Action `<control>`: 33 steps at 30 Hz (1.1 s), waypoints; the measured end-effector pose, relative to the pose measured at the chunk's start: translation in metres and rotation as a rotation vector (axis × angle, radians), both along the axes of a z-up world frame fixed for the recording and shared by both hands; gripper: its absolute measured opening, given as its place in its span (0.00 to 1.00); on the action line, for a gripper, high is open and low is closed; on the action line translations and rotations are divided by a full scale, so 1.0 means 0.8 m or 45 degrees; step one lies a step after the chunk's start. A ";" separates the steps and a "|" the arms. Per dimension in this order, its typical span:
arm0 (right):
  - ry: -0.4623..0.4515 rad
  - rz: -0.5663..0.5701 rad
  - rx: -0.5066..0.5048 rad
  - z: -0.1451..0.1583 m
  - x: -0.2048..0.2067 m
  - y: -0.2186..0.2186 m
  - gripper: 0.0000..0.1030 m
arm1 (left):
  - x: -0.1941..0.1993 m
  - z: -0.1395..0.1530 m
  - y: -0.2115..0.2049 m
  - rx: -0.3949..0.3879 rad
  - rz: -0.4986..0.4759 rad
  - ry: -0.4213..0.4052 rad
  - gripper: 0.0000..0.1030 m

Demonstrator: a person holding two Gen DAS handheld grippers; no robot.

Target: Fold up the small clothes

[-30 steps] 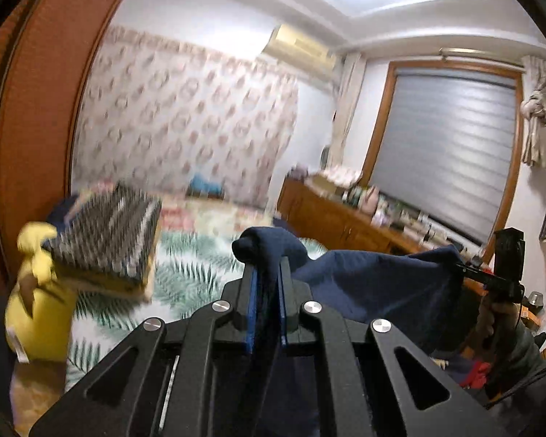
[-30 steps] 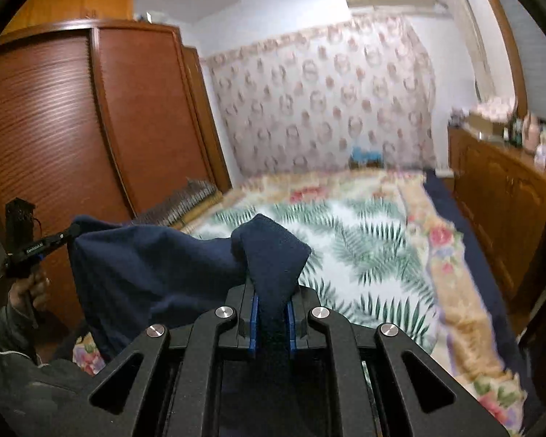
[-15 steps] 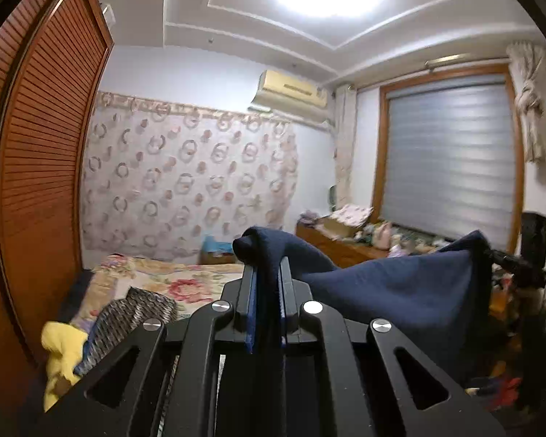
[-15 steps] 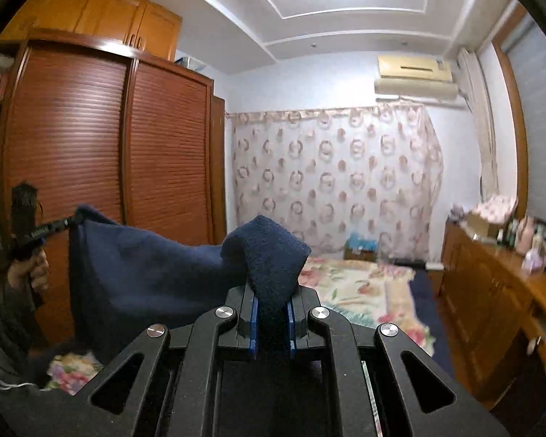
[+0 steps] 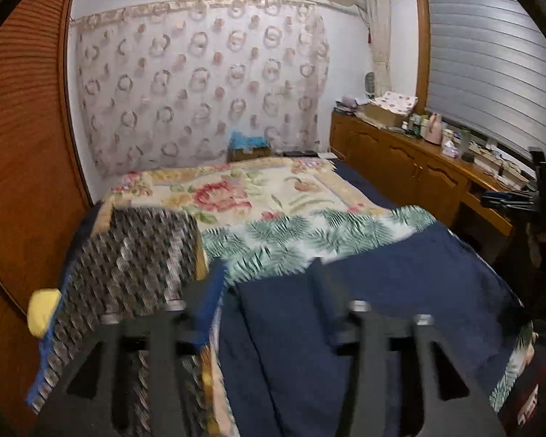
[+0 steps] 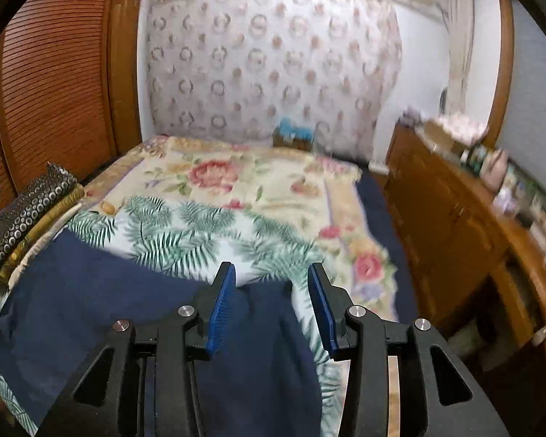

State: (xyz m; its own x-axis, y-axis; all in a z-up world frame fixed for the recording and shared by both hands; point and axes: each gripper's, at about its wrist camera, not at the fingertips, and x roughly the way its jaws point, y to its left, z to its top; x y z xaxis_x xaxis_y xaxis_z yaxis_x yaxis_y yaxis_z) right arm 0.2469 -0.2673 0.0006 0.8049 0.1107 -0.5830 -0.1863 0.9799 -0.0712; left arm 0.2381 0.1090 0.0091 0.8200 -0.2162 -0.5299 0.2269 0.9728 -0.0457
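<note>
Your left gripper (image 5: 264, 291) and right gripper (image 6: 271, 291) are opening, fingers clear of the navy garment (image 6: 102, 302) spread low in frame on the bed (image 6: 214, 189); its rumpled edge may set a crooked fold.

Right tongs (image 6: 271, 293): black frame, blue ribbed pads (image 6: 220, 309), silver screws; left tongs (image 5: 265, 284) alike.
</note>
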 end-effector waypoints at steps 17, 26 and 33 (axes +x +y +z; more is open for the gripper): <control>0.154 0.064 0.160 -0.030 -0.119 -0.135 0.44 | -0.125 -0.099 -0.019 -0.070 -0.007 0.244 0.72; 0.217 -0.042 0.142 -0.047 -0.127 -0.167 0.44 | -0.142 -0.136 -0.026 -0.042 0.008 0.343 0.72; 0.237 -0.031 0.060 -0.049 -0.123 -0.161 0.23 | -0.138 -0.145 -0.036 0.018 0.025 0.357 0.72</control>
